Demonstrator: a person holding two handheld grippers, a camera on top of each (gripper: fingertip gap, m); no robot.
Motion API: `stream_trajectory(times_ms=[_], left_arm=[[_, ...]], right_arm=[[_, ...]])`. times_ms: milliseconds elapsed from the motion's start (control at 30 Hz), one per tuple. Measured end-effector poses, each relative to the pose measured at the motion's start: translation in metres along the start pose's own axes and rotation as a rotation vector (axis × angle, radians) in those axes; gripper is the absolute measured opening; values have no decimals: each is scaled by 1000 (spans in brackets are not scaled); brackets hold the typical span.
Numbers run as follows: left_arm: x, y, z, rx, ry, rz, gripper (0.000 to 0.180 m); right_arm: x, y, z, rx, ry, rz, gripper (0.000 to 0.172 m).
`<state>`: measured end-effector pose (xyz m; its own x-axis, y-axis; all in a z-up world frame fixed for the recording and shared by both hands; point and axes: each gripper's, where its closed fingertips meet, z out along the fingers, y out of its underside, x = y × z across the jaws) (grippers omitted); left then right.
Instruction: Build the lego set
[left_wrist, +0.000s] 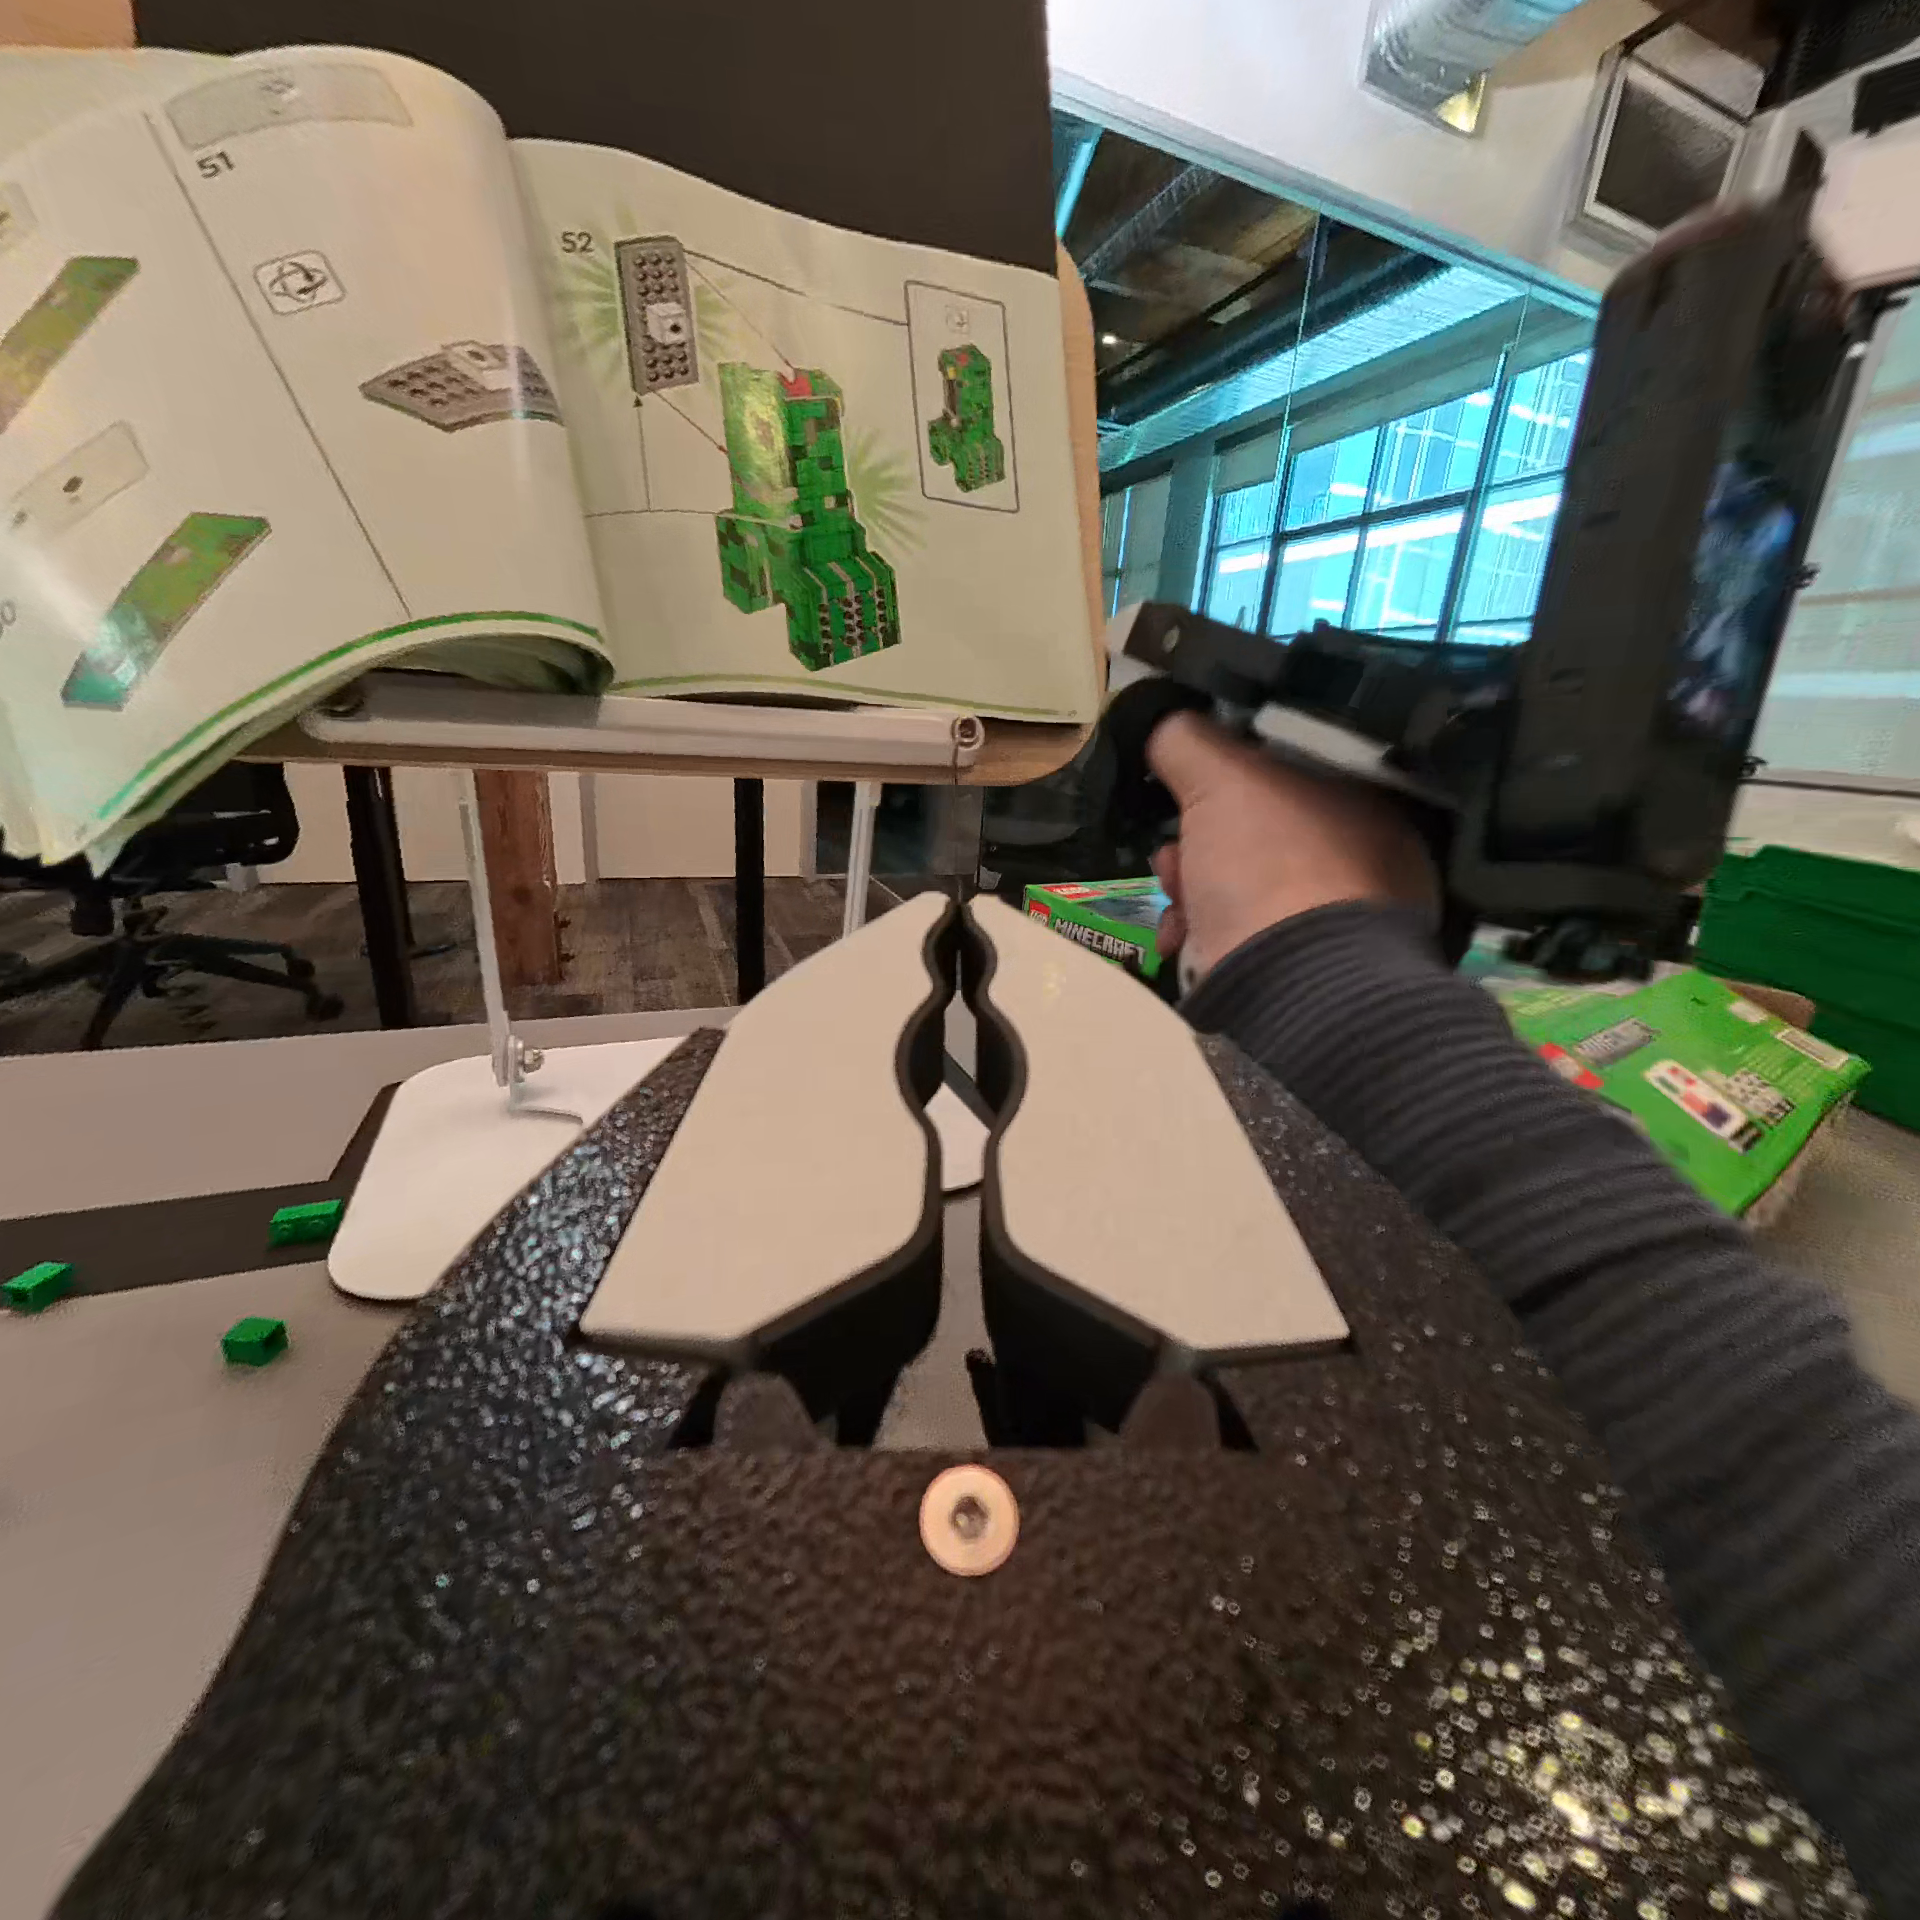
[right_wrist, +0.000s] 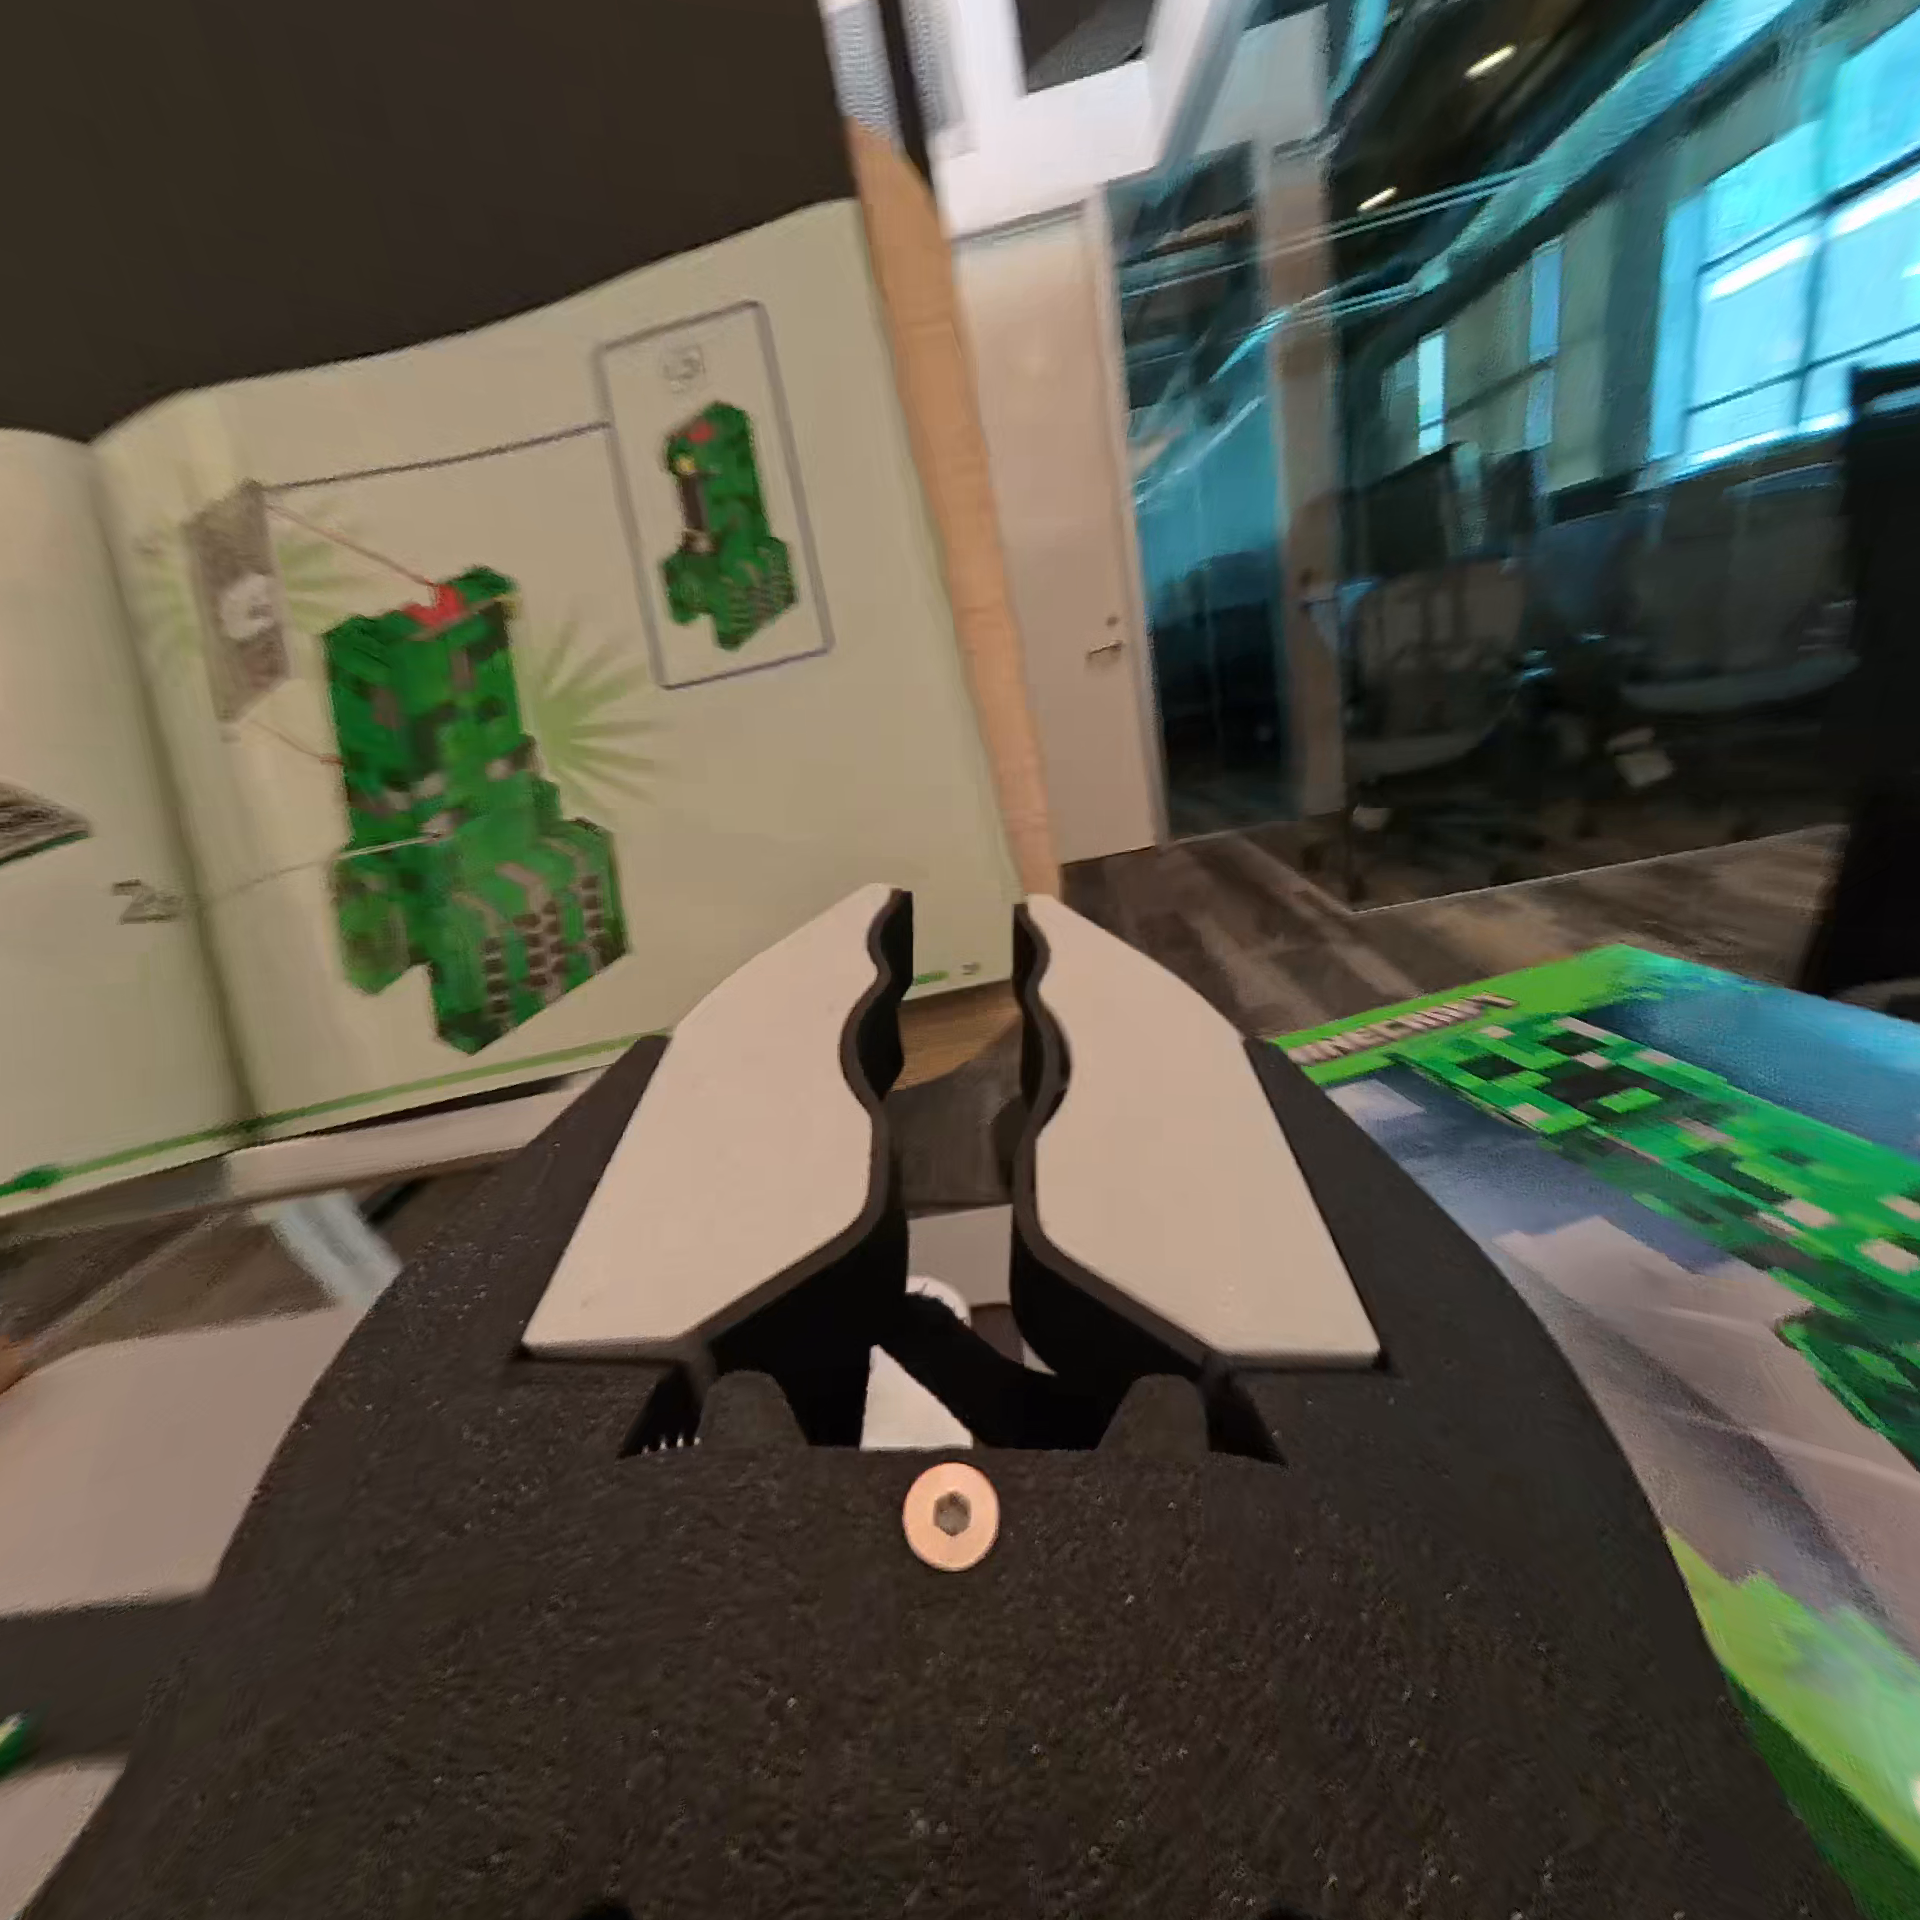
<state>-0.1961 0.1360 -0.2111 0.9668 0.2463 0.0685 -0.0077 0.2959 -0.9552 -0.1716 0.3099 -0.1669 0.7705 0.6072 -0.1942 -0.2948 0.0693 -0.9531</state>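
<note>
A pale grey counter (left_wrist: 156, 1455) is seen, with a black mat (left_wrist: 156, 1242) laid across it toward 9 o'clock. The white base plate of a book stand (left_wrist: 447, 1174) rests on the counter, partly on the mat. Three small green bricks (left_wrist: 252, 1340) lie scattered at 9 o'clock: two on the mat, one on the bare surface just beside it. At 3 o'clock a green printed box (left_wrist: 1683, 1081) is seen lying flat; whether it rests on the counter or on something else cannot be told.
</note>
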Motion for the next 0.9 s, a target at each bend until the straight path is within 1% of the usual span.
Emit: stream_trajectory(times_ms=[33, 67, 167, 267, 333, 433, 600, 733, 900], left_arm=[[-1, 0, -1, 0, -1, -6, 0], [-2, 0, -2, 1, -3, -8, 0], [-4, 1, -1, -17, 10, -22, 0], [-4, 5, 3, -30, 27, -83, 0], [-3, 5, 3, -30, 37, -92, 0], [0, 4, 2, -24, 51, -99, 0], [1, 8, 2, -36, 67, -142, 0], [3, 9, 3, -42, 76, -136, 0], [5, 11, 3, -53, 88, -153, 0]], right_arm=[[5, 3, 2, 22, 45, -3, 19], [6, 5, 4, 21, 55, -8, 22], [-1, 11, 8, -9, 7, -16, 30], [-1, 17, 12, -38, 13, -36, 34], [-2, 25, 16, -82, -3, -19, 34], [-9, 30, 17, -102, -40, -7, 33], [-10, 32, 20, -107, -33, -14, 35], [-12, 33, 22, -114, -51, -6, 36], [-11, 26, 19, -70, -49, -19, 34]])
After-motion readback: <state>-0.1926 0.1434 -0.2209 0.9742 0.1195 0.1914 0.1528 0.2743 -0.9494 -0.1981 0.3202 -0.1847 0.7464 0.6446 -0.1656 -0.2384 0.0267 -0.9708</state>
